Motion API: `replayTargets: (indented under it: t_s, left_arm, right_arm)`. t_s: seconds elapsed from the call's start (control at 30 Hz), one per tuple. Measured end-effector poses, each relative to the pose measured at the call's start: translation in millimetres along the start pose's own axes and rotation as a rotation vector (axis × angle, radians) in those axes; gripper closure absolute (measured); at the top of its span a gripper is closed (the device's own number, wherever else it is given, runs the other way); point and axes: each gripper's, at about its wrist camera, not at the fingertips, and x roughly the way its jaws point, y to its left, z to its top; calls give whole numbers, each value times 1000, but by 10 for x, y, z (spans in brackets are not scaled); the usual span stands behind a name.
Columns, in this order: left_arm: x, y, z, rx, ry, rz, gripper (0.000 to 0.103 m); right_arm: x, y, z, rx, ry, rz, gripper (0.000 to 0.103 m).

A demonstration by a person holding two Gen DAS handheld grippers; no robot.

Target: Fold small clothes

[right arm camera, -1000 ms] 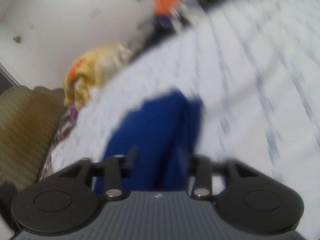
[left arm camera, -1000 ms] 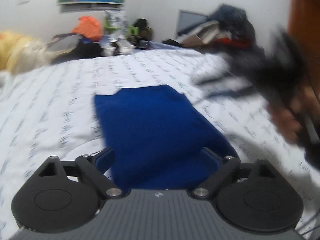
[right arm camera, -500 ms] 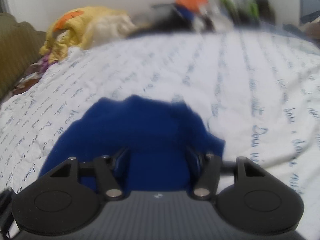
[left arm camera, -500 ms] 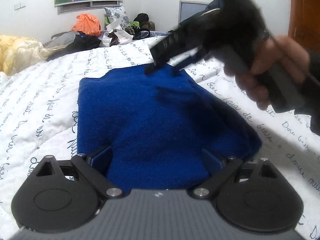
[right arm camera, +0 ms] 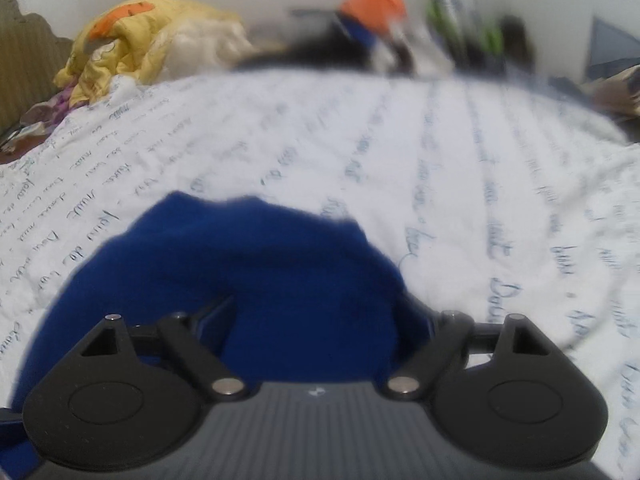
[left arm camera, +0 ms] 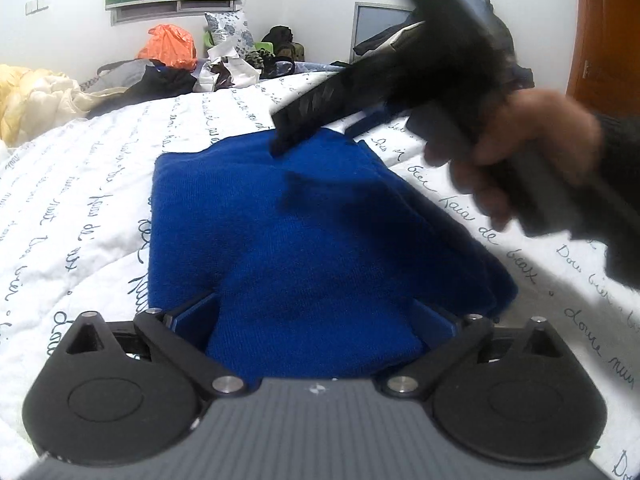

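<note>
Cloth between left gripper fingers, apparently unclamped.

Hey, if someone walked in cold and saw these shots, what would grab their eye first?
The bright blue garment, folded on the white script-printed bedspread, fills the middle of both views. In the left wrist view, the right gripper comes in from the upper right, tip on the garment's far edge, held by a blurred hand. Behind, clutter lines the wall, including an orange bag.
</note>
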Motion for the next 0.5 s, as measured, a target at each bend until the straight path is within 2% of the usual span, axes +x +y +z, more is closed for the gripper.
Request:
replayTargets:
  t_s: [0.07, 0.1, 0.13, 0.17, 0.2, 0.23, 0.3, 0.33, 0.4, 0.47, 0.5]
  left_arm:
    - [-2, -4, 0, 2, 0, 1, 1]
    - [-1, -5, -1, 5, 0, 2, 1]
    - [-4, -8, -2, 8, -1, 2, 1]
    - [-27, -16, -9, 11, -6, 9, 5]
    - [-90, -32, -28, 22, -20, 29, 8]
    - [-188, -59, -61, 43, -33, 55, 13]
    - [-441, -83, -186, 84, -80, 86, 11]
    - [-546, -80, -256, 101, -97, 107, 8]
    - [-649, -43, -363, 125, -93, 184, 10]
    - [-675, 29, -388, 113, -68, 224, 22]
    - [-669, 57, -381, 111, -55, 236, 23]
  right_arm:
    - [-192, 111, -68, -24, -55, 63, 15]
    - [-172, 146, -123, -52, -35, 82, 15]
    - [-33, 156, -206, -90, 29, 73, 15]
    - [100, 67, -301, -92, 41, 78, 10]
    - [87, -62, -343, -51, 3, 116, 10]
    - [36, -123, -310, -19, 12, 112, 10]
    - [-163, -167, -239, 72, 44, 39, 9]
    - [-301, -197, -249, 86, 24, 76, 9]
    - [-545, -240, -295, 94, -17, 130, 9]
    - [-707, -259, -330, 113, -23, 154, 9]
    - [-779, -268, -371, 129, -25, 186, 9]
